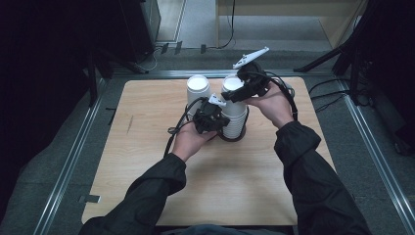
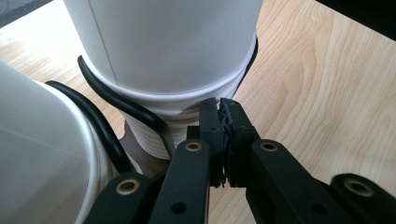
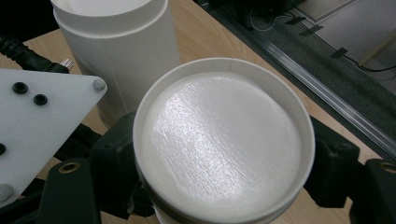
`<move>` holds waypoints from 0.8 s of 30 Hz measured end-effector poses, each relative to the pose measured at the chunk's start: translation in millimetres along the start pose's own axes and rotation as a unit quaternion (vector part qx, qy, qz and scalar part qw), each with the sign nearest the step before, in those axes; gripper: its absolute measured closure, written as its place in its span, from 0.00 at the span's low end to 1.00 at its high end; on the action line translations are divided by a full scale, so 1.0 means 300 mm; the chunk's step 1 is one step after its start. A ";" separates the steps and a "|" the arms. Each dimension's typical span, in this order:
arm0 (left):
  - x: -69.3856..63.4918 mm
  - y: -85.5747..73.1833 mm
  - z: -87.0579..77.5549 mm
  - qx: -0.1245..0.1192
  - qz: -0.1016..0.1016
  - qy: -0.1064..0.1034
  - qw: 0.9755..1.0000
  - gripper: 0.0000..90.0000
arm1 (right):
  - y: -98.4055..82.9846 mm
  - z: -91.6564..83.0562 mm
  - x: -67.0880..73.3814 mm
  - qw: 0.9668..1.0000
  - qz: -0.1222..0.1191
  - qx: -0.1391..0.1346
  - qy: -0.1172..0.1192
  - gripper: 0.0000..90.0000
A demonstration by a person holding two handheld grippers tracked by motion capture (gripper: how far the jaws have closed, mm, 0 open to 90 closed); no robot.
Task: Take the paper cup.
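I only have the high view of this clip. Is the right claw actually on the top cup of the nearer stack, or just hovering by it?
Observer: On it. In the right gripper view, the right claw has a jaw against each side of the top cup, which is upside down.
Operator: And the left claw? The hand hides it for me.
Observer: The left gripper view shows the left claw shut, with its tips at a rim low on the stack. Whether it pinches that rim, I cannot tell.
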State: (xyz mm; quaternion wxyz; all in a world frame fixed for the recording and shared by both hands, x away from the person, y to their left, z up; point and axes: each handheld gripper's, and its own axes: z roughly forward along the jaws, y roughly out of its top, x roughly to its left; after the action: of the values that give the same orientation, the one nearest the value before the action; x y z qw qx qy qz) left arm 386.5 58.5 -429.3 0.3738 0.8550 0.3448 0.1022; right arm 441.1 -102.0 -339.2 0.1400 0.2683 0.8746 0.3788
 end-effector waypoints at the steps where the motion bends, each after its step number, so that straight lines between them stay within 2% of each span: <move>1: 0.000 0.000 -0.001 -0.001 0.000 0.000 1.000 0.98 | 0.000 0.000 0.000 1.000 0.001 0.000 0.000 0.28; 5: 0.000 0.001 0.000 -0.002 -0.001 0.001 1.000 0.97 | 0.008 -0.004 0.004 1.000 0.002 -0.005 -0.006 0.28; 6: 0.000 0.002 -0.001 -0.004 -0.002 0.001 1.000 0.96 | 0.013 -0.013 0.003 1.000 0.005 -0.015 -0.008 0.29; 8: -0.002 0.005 -0.002 -0.008 -0.004 0.000 1.000 0.96 | 0.030 -0.058 -0.005 0.998 0.021 -0.056 0.000 0.29; 13: -0.001 0.010 -0.013 -0.014 -0.004 -0.005 1.000 0.95 | 0.091 -0.135 0.002 0.999 -0.002 -0.051 -0.003 0.29; 18: -0.007 0.008 -0.033 -0.015 -0.001 -0.020 1.000 0.92 | 0.129 -0.216 0.013 0.998 -0.003 -0.060 0.006 0.28; 19: -0.007 0.006 -0.038 -0.017 -0.002 -0.030 0.999 0.90 | 0.134 -0.233 0.017 0.998 -0.007 -0.060 0.005 0.28; 20: -0.004 0.003 -0.042 -0.020 -0.008 -0.049 0.999 0.87 | 0.137 -0.252 0.021 0.998 -0.011 -0.062 0.006 0.28; 21: -0.004 0.001 -0.047 -0.018 -0.011 -0.056 0.998 0.83 | 0.139 -0.270 0.023 0.998 -0.013 -0.063 0.012 0.28; 24: -0.011 -0.010 -0.060 -0.023 -0.001 -0.064 0.998 0.75 | 0.130 -0.320 0.027 0.997 -0.015 -0.077 0.021 0.28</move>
State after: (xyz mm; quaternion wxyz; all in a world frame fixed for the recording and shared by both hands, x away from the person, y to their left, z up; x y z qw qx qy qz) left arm 374.8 67.9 -418.6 0.4146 0.8508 0.3182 0.0550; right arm 405.7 -131.4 -246.2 0.1479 0.2356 0.8496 0.4481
